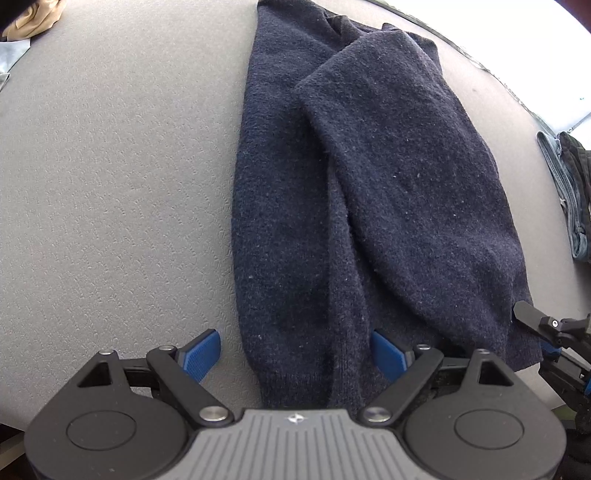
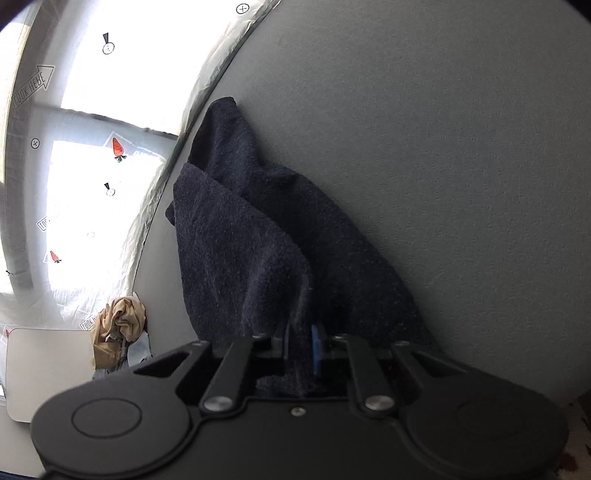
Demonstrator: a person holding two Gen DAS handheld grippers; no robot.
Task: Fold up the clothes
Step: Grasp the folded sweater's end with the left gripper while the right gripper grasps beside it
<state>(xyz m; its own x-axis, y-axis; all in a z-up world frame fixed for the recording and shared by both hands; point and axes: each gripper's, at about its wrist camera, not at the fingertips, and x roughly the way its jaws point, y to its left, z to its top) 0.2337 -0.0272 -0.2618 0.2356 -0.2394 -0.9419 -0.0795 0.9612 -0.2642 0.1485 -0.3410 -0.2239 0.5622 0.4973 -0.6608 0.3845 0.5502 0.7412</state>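
A dark navy knit sweater [image 1: 351, 184] lies lengthwise on the grey table [image 1: 110, 184], with one side folded over its middle. My left gripper [image 1: 295, 354] is open, its blue pads [image 1: 203, 354] straddling the sweater's near left hem. My right gripper [image 2: 301, 350] is shut on the sweater's near right corner [image 2: 258, 258], the cloth pinched between its blue pads. The right gripper also shows in the left wrist view [image 1: 554, 343] at the sweater's right corner.
A tan garment [image 2: 118, 325] lies bunched by the table's edge, also seen at the far left in the left wrist view [image 1: 33, 18]. Folded denim clothes [image 1: 569, 195] lie at the right. A white patterned sheet [image 2: 92, 129] lies beyond the table.
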